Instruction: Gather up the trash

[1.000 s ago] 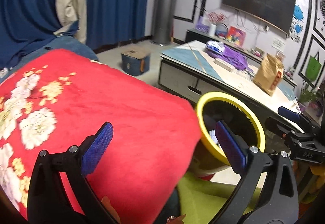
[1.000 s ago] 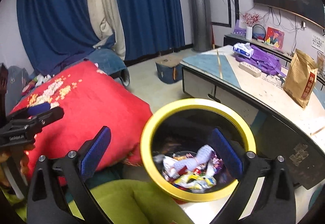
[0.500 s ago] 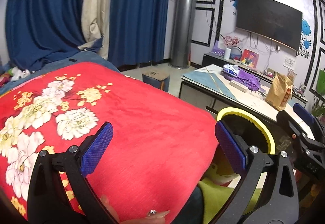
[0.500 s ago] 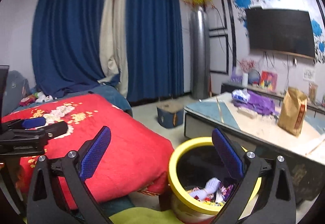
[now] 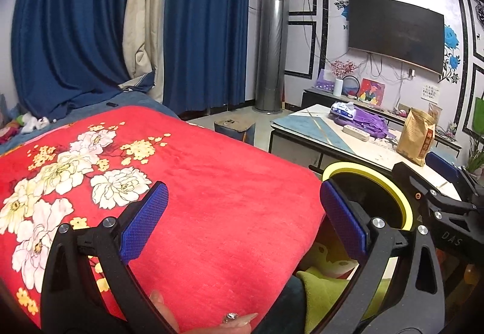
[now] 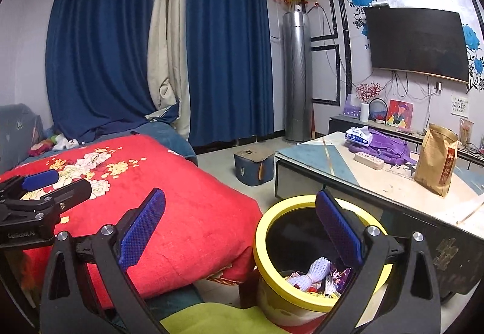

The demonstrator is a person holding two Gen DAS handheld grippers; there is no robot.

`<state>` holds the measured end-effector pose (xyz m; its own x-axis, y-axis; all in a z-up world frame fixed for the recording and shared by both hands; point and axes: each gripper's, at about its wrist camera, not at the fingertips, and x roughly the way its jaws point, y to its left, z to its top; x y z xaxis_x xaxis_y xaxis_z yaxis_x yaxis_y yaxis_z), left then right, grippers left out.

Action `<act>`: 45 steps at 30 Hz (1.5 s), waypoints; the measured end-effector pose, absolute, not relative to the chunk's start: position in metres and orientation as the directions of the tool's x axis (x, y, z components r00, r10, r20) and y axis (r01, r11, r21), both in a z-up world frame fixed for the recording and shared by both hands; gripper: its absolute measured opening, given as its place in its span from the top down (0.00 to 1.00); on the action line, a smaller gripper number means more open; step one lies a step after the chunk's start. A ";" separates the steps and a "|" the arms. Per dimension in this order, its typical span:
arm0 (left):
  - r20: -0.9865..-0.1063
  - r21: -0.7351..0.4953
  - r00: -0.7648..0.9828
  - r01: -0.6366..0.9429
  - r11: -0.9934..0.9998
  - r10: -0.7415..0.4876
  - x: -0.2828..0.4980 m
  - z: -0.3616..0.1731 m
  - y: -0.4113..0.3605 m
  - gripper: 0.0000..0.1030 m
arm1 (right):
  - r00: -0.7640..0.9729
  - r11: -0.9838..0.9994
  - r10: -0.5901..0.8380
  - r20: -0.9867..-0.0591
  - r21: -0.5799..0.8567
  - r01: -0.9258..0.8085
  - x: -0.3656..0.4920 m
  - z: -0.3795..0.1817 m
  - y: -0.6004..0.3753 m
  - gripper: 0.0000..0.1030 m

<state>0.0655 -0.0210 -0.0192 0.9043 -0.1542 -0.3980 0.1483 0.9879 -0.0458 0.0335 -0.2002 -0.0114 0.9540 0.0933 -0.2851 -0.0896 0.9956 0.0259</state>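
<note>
Holding both grippers spread wide and empty, I look for what comes next. The bin (image 6: 320, 255) sits at about 5 o'clock from my right gripper (image 6: 240, 228), just below its right finger, with wrappers (image 6: 317, 276) piled inside. From my left gripper (image 5: 243, 220) the same bin (image 5: 399, 198) lies at 3 o'clock, half hidden behind the blanket (image 5: 211, 182). So my right gripper is the nearer one to it. I see no loose trash on the blanket or within reach. On the worktop (image 6: 393, 182), at 2 o'clock and well apart, stand a brown bag (image 6: 437, 158) and a tissue pack (image 6: 358, 135); whether either is trash I cannot tell.
</note>
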 end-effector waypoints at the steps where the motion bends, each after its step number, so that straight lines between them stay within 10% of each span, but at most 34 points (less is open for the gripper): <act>1: -0.398 -0.047 0.904 0.149 0.988 -0.155 0.065 -0.019 -0.021 0.11 | 0.954 0.996 0.094 -0.286 0.028 -0.090 0.034 -0.011 -0.201 0.06; 45: -0.390 -0.053 0.908 0.145 0.988 -0.154 0.067 -0.020 -0.014 0.10 | 0.951 0.995 0.098 -0.294 0.040 -0.090 0.036 -0.013 -0.204 0.06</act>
<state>0.0672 -0.0138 -0.0196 0.9080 -0.1539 -0.3896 0.1446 0.9881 -0.0531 0.0361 -0.2044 -0.0130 0.9508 0.0977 -0.2940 -0.0899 0.9951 0.0400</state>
